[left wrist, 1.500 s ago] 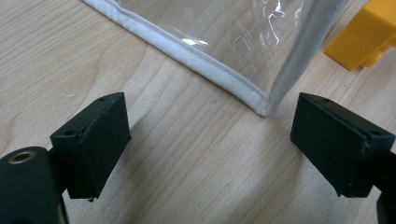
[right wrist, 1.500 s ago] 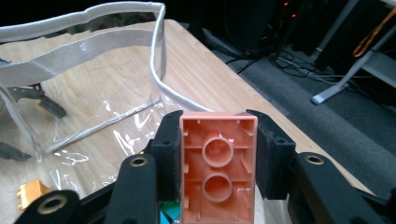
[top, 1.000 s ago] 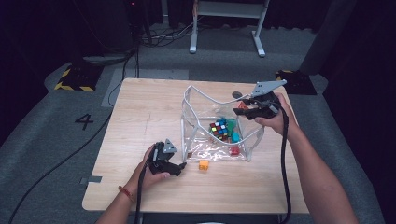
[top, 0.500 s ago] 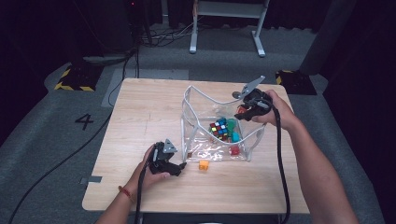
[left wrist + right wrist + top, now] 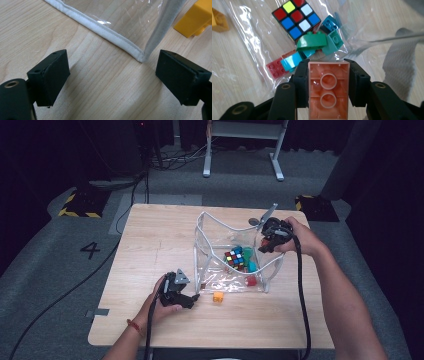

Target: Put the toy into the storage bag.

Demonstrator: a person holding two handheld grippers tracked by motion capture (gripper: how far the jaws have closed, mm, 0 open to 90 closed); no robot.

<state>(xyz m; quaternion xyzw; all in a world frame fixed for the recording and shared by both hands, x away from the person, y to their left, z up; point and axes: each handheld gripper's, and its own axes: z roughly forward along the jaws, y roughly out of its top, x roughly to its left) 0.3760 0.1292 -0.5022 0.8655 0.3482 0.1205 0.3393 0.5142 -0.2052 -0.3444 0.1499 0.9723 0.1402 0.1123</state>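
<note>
The right gripper point(image 5: 329, 82) is clamped on an orange two-stud building brick point(image 5: 328, 90), whose hollow underside faces the camera in the right gripper view. In the high view this gripper point(image 5: 267, 240) hangs over the right rim of a clear plastic pouch point(image 5: 205, 255) with white edging, which stands open on the wooden table point(image 5: 150, 235).

Below the held brick, on the pouch's floor, lie a Rubik's cube point(image 5: 296, 17), a green curved brick point(image 5: 312, 41), several teal bricks point(image 5: 334, 38) and a red flat brick point(image 5: 275, 67) — all loosely bunched, the green one touching the cube's corner. In the high view the cube point(image 5: 234, 257) sits near the pouch's middle.

The left gripper point(image 5: 187, 299) rests low on the table at the pouch's near left corner, its jaws spread wide and holding nothing. In the left gripper view the pouch's white seamed corner point(image 5: 140, 56) sits between the two black jaws, closer to the right-hand one — whether it touches is unclear. A yellow brick point(image 5: 196, 18) lies on the table just outside the pouch, and in the high view it point(image 5: 218, 296) sits near the pouch's front edge.
</note>
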